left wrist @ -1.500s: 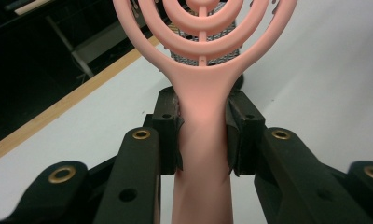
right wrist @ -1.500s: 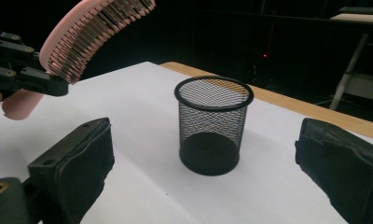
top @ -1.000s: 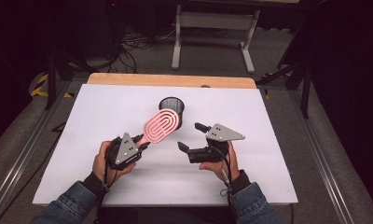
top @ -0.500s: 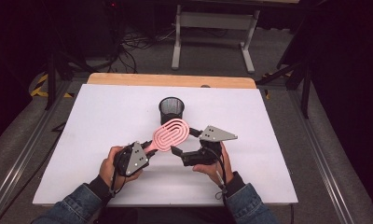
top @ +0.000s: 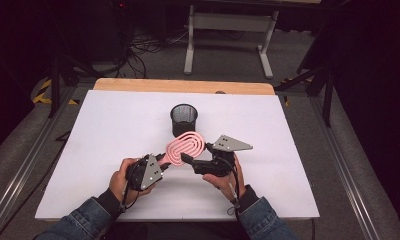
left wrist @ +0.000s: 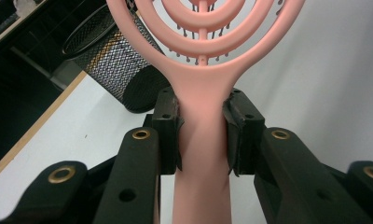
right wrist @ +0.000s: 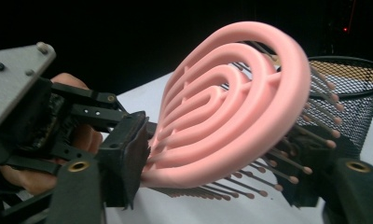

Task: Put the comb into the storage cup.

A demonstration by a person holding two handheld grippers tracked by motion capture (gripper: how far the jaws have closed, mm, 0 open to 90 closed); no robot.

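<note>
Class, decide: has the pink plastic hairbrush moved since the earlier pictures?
Yes. The pink plastic hairbrush has come toward the person, its head now nearer than the fixed black mesh cup.

Denim sleeves, blk jaws, brass screws

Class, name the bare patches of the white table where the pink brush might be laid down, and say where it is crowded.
Free: the white table left of the mesh cup, and the stretch to its right. Crowded: the near middle, where the left gripper holds the pink brush beside the right gripper.

Pink vented hairbrush, concentric-loop head, bristles down, held above the table near mesh cup
</note>
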